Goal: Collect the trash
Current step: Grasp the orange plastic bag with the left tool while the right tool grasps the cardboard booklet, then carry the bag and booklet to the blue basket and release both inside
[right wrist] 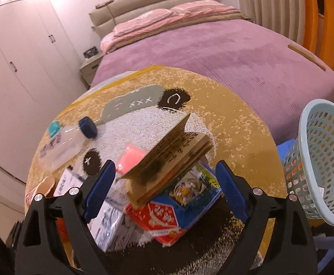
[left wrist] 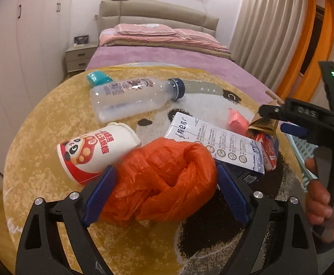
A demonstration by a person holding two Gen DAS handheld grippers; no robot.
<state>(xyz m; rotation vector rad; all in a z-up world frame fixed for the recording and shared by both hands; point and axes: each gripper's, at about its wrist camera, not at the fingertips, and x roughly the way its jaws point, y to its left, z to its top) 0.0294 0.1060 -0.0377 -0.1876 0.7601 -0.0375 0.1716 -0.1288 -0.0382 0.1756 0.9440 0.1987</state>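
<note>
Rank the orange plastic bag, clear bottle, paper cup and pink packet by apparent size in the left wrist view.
1. orange plastic bag, nearest the camera
2. clear bottle
3. paper cup, near the bottle's size; unsure
4. pink packet

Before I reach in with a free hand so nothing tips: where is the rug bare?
Bare: the far yellow rug beyond the brown paper packet, toward the basket. Crowded: bottle, cup, orange bag, white carton.
</note>
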